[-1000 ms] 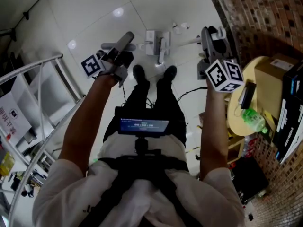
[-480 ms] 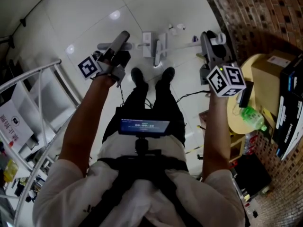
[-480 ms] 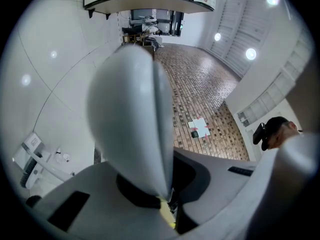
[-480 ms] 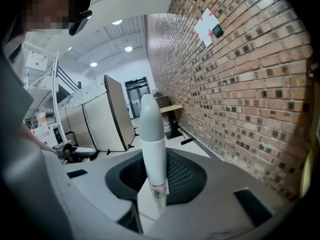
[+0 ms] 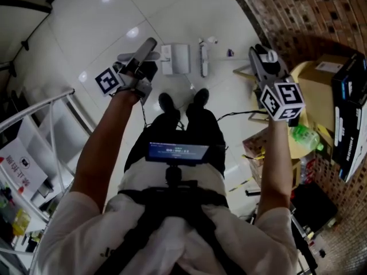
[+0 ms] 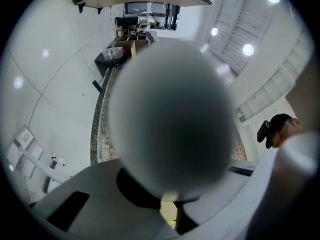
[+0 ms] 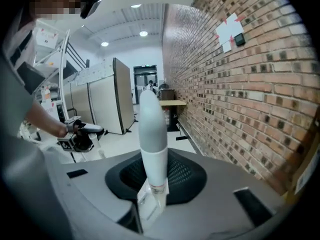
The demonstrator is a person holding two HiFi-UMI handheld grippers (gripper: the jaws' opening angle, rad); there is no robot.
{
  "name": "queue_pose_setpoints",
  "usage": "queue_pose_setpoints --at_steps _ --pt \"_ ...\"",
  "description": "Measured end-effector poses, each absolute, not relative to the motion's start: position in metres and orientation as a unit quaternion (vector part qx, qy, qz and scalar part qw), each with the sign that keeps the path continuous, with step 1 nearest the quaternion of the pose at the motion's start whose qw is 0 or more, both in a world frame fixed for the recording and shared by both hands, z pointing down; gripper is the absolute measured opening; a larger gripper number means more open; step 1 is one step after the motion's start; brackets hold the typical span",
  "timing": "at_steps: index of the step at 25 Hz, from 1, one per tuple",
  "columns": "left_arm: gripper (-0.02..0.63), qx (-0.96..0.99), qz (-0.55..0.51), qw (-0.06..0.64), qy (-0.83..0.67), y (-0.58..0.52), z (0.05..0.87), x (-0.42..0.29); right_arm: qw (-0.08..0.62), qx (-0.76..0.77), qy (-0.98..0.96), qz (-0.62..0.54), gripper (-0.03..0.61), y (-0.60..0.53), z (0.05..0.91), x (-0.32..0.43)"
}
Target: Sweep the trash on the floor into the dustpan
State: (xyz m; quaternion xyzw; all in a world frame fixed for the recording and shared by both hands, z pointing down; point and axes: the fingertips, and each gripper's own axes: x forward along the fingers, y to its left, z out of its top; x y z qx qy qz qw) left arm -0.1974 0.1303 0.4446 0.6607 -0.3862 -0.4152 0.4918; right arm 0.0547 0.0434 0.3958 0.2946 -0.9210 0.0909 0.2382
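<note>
From the head view, a white dustpan (image 5: pixel 175 59) lies flat on the pale tiled floor (image 5: pixel 97 22) just ahead of the person's shoes (image 5: pixel 168 102), with a narrow white piece (image 5: pixel 203 57) beside it on its right. Two small scraps of trash (image 5: pixel 213 40) lie beyond and to the right of the dustpan, clear of it. The left tongs (image 5: pixel 146 51) are held up to the left of the dustpan and the right tongs (image 5: pixel 261 62) to its right; the dustpan sits between them in the frame, touching neither. A brick wall (image 5: pixel 321 16) and a round surface (image 5: pixel 307 87) carrying boxes stand at the right, and a metal rack (image 5: pixel 54 110) at the left. Left gripper view: the left tongs (image 6: pixel 170 209) are closed, jaws together around the base of a grey handle (image 6: pixel 170 124) whose rounded end fills the centre, blurred by closeness. Floor items at the far left edge are too small to identify. Right gripper view: the right tongs (image 7: pixel 155 199) are clamped on a white handle (image 7: pixel 151 134), which stands upright between the jaws and tapers to a grey tip. The brick wall (image 7: pixel 240 84) runs along the right; the left tongs (image 7: pixel 75 134) show at mid-left. Which handle belongs to which tool cannot be determined.
</note>
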Motion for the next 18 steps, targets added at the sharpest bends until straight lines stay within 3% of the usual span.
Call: queue_pose_setpoints --at_steps 7,18 --pt "0.0 0.665 -0.408 0.489 -0.391 0.102 0.44 -0.207 0.368 0.241 -0.898 0.027 0.074 0.03 0.421 0.068" --pt "0.0 0.672 -0.397 0.479 -0.4 0.033 0.432 -0.202 0.388 0.275 -0.879 0.034 0.074 -0.04 0.434 0.087"
